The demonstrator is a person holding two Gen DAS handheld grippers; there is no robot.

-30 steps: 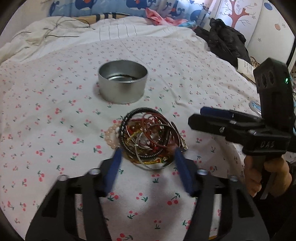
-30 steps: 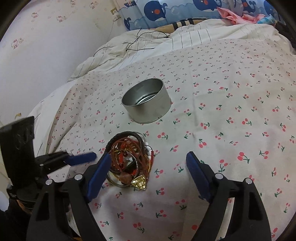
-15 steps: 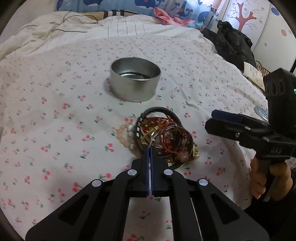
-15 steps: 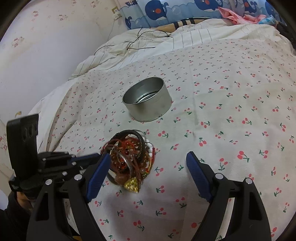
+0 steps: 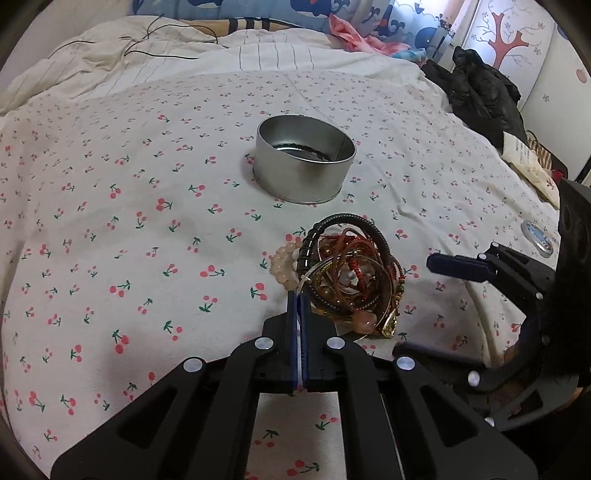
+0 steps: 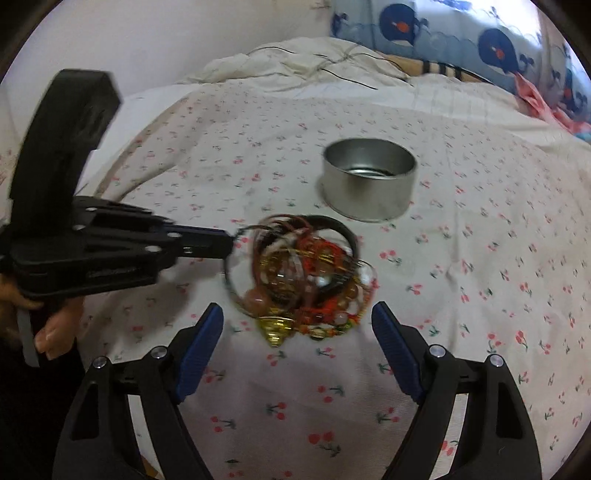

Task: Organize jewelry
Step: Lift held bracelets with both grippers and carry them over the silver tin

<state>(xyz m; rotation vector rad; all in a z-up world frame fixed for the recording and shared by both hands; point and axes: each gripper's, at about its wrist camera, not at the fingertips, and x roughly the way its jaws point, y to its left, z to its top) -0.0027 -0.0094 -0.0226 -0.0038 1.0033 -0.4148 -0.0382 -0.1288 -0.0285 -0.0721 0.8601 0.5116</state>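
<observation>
A tangle of bracelets (image 5: 351, 277) in red, brown, black and gold lies on the cherry-print bedsheet (image 5: 129, 221), with a pale bead bracelet (image 5: 284, 264) at its left edge. My left gripper (image 5: 297, 295) is shut on a thin silver bangle (image 5: 308, 275) at the tangle's near-left side; the right wrist view shows it (image 6: 218, 243) coming in from the left. My right gripper (image 6: 297, 314) stands wide with its jaws closing. The tangle's (image 6: 306, 273) near edge sits between its fingertips, untouched. Behind stands a round silver tin (image 5: 303, 177) holding something dark.
A rumpled quilt with a black cable (image 5: 162, 55) and whale-print pillows (image 5: 332, 11) lie at the back. Black clothing (image 5: 484, 96) and a paper packet (image 5: 524, 158) sit at the right edge, a small round disc (image 5: 537, 238) nearer. A person's hand (image 6: 55, 325) grips the left handle.
My left gripper's jaws closed on the silver bangle at the tangle's edge. The right gripper rolled and swung in, so the tangle now sits centred just ahead of its fingers.
</observation>
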